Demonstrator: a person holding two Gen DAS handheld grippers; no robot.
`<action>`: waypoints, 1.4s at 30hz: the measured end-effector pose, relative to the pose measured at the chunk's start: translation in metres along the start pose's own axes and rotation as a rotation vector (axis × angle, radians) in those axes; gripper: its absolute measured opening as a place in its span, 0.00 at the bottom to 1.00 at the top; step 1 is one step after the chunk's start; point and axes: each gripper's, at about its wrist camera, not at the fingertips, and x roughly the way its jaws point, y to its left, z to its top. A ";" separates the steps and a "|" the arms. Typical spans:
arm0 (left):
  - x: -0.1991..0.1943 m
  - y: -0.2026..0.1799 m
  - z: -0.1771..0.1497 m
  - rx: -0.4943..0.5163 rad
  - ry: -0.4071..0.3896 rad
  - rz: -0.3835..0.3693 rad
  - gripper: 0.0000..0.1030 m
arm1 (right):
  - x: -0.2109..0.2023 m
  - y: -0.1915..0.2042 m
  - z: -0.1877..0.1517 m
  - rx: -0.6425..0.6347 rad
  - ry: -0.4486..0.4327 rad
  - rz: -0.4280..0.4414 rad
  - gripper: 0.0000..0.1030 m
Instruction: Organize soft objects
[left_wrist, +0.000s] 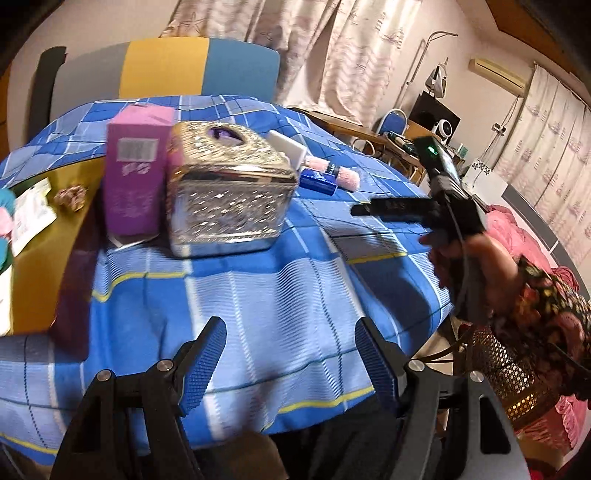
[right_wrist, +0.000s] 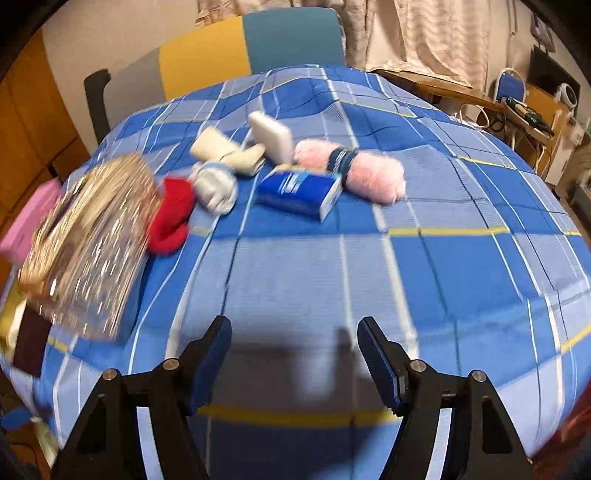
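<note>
On the blue plaid cloth (right_wrist: 295, 273) lie a pink fluffy yarn skein (right_wrist: 351, 173) with a dark band, a blue tissue pack (right_wrist: 299, 192), a white pad (right_wrist: 271, 136), cream rolled cloths (right_wrist: 225, 151), a white-and-blue soft toy (right_wrist: 216, 188) and a red fuzzy piece (right_wrist: 171, 218). My right gripper (right_wrist: 295, 354) hangs open and empty above bare cloth in front of them. My left gripper (left_wrist: 291, 354) is open and empty too, over the cloth before the glittery box (left_wrist: 225, 195). The skein (left_wrist: 343, 173) and tissue pack (left_wrist: 317, 181) peek out behind that box.
A pink-purple carton (left_wrist: 135, 173) stands left of the glittery box. A person's hand in a patterned sleeve (left_wrist: 535, 295) holds the other gripper's body (left_wrist: 443, 206) at the right. A yellow-green mat (left_wrist: 44, 236) with small items lies left. A striped chair back (right_wrist: 258, 48) stands behind the table.
</note>
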 end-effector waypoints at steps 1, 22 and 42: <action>0.004 -0.003 0.004 -0.002 0.008 -0.002 0.71 | 0.004 -0.002 0.008 0.002 -0.002 0.006 0.70; 0.048 -0.022 0.028 -0.034 0.092 -0.030 0.71 | 0.049 -0.021 0.095 0.016 -0.040 0.277 0.72; 0.061 -0.037 0.054 -0.017 0.083 -0.033 0.71 | 0.113 -0.036 0.128 -0.283 0.169 -0.086 0.45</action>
